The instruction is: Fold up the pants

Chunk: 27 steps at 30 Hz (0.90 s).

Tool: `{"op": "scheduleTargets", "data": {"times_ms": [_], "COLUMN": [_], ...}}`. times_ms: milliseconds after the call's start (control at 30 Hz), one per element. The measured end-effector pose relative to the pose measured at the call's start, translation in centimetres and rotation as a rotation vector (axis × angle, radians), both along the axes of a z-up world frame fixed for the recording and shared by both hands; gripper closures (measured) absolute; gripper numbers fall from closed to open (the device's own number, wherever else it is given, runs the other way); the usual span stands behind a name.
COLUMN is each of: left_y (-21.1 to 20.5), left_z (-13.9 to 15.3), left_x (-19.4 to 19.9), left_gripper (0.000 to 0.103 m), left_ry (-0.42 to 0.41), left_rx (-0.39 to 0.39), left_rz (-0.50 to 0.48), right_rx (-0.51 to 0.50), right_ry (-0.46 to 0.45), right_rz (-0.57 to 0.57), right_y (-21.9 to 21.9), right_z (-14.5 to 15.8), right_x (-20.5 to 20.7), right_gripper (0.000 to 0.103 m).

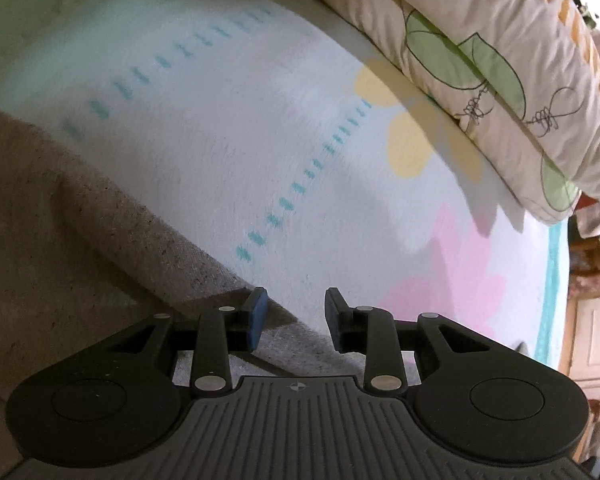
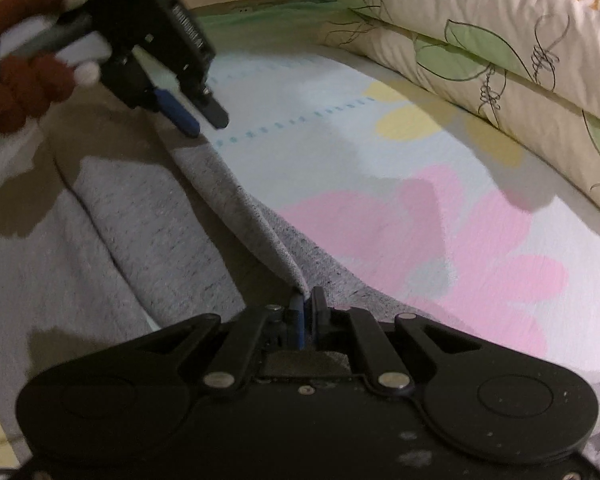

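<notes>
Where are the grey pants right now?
In the right wrist view, the grey pants lie left on the flowered bedsheet, edge pinched by the right gripper.

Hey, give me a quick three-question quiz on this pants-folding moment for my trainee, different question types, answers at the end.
1. True or false: the right gripper is shut on the edge of the grey pants.
2. Multiple choice: the left gripper is A) clamped on a pillow, B) open above the pants edge, C) out of sight.
3. Fill in: the pillows lie stacked along the far side of the ______ sheet.

Key: 1 true; 2 B; 3 flowered.
</notes>
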State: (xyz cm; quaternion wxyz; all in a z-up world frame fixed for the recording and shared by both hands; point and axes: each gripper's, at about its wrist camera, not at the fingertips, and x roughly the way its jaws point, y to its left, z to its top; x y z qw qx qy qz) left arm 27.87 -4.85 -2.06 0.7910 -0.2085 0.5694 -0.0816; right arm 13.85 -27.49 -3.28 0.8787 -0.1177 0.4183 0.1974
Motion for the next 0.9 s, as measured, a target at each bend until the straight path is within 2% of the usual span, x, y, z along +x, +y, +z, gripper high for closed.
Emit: {"op": "scheduleTargets", "data": {"times_ms": [200,300,467,533,800,900], "left_y": [0.1,0.1,0.2,-0.2,0.1,0.0], "left_z": [0.2,-0.3,-0.8,-1.2,-1.7,-1.8], "left_x": [-0.3,-0.3,0.1,0.1,-2.2,-2.7], "left_gripper": [0.072,0.072,0.069,0.060,0.057,0.057], "left_ry": [0.003,0.031,0.044,0.055,0.066,0.074], "left_rx": [0.129,0.165,0.154,0.165,0.180,0.154], "left_rz": [0.009,0.014,0.057,0.057,0.073,0.060], "right_rx": [-0.002,0.015,0.004,-0.005,0.032,0.030], "right_ry": [-0.006,-0.001,-0.018,-0.027,-0.061,-0.067], "right_rz": [-0.011,-0.024,-0.005,0.012,0.006,0.023], "right_y": [-0.3,-0.5,-0.3,-0.1,-0.3,-0.1], "right_z": [-0.9,-1.2,-1.4,-1.5,-0.4,-0.2], "right_x": [-0.2,0.0,-0.8,-1.0,-1.7,-2.3], "right_gripper": [0.098,0.098,0.098,0.098,0.098,0.098]}}
